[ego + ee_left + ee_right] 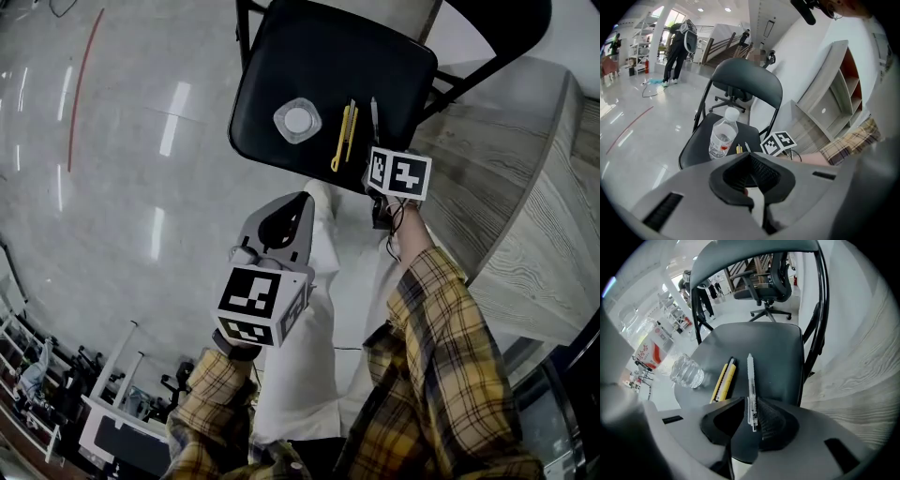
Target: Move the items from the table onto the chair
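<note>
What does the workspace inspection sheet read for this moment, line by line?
Surface: black chair seat, carrying three items.
Job's things: water bottle upright; yellow utility knife and pen lying side by side on the seat.
Clutter: nothing seen.
Grippers: left gripper shut, empty, short of the chair; right gripper open at the seat, the pen's near end between its jaws.
Cables: dark cable looped at the right gripper.
Surroundings: glossy floor; wood-grain furniture at right; office chair and people far off.
</note>
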